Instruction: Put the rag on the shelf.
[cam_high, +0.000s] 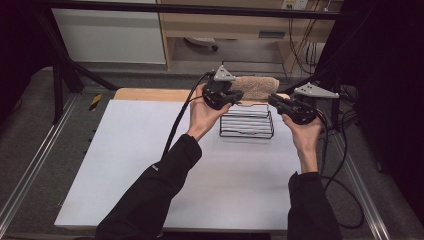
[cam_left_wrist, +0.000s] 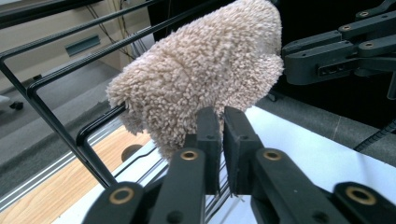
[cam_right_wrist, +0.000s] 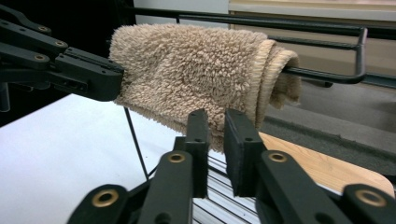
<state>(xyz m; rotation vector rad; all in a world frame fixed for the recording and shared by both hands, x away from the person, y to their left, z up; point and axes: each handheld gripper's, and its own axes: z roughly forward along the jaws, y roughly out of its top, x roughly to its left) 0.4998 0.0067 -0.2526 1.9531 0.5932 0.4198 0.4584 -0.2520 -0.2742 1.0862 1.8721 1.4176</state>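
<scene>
Beige towel (cam_right_wrist: 196, 79) is draped over the wire rack's (cam_high: 247, 122) top bar, just past both tips; left gripper (cam_left_wrist: 221, 126) and right gripper (cam_right_wrist: 215, 128) are each nearly closed, pinching nothing; pull carelessly and the towel slides off, or the light rack tips.

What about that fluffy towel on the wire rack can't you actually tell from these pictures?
- High view: how the towel sits on the wire rack; the left gripper covers its near end.
- Left gripper view: the towel's lower edge, behind the jaws.
- Right gripper view: whether the right gripper pinches any fabric; the jaws hide the towel's lower edge.
- All views: the towel's far side.
</scene>
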